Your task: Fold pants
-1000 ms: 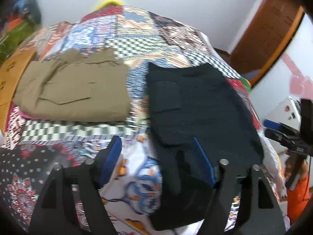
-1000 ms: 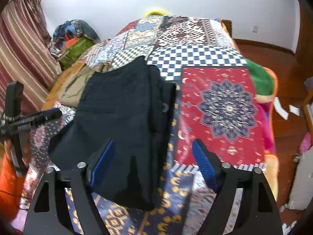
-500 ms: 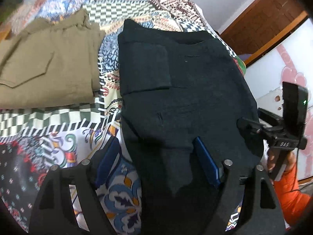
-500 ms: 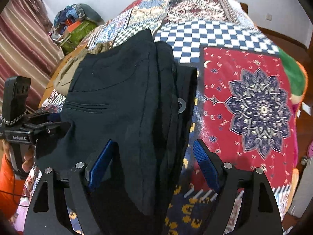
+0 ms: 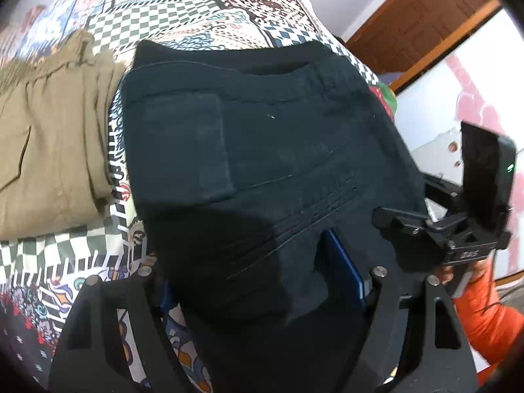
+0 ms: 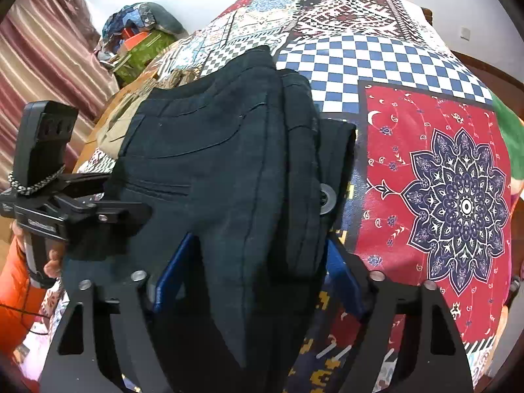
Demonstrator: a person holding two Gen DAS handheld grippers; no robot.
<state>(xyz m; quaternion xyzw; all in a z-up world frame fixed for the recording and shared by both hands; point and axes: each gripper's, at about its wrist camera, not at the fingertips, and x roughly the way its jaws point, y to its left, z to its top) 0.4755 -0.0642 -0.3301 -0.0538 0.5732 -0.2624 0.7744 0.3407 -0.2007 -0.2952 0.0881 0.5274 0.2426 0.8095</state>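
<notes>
Left wrist view puts you low over the black pants point(image 5: 262, 163), which lie on the patchwork bedspread point(image 5: 203, 16) already folded lengthwise, one leg stacked on the other, with a back pocket facing up. Just beside them, on your left, sits a pair of khaki pants point(image 5: 49, 150) that looks folded and finished. So, as a guess from how things lie, the first fold is done and the crosswise fold is what remains: the near part of the cloth has yet to be brought over toward the waistband.

Your left gripper point(image 5: 262, 281) is angled down at the near edge of the black pants, and its blue pads point(image 5: 344, 268) stand wide apart, with a hump of dark cloth bulging between them. The pads do not look closed on it, though the left pad is mostly hidden by the cloth.

From the right wrist view, your right gripper point(image 6: 258, 278) is in much the same pose on the button side of the pants point(image 6: 213, 170). Its fingers point(image 6: 344, 275) are also spread wide, straddling the stacked layers without pinching them. The metal button point(image 6: 327, 198) shows at the edge next to the red star panel point(image 6: 458, 203). Both grippers sit close together at the same near edge.
</notes>
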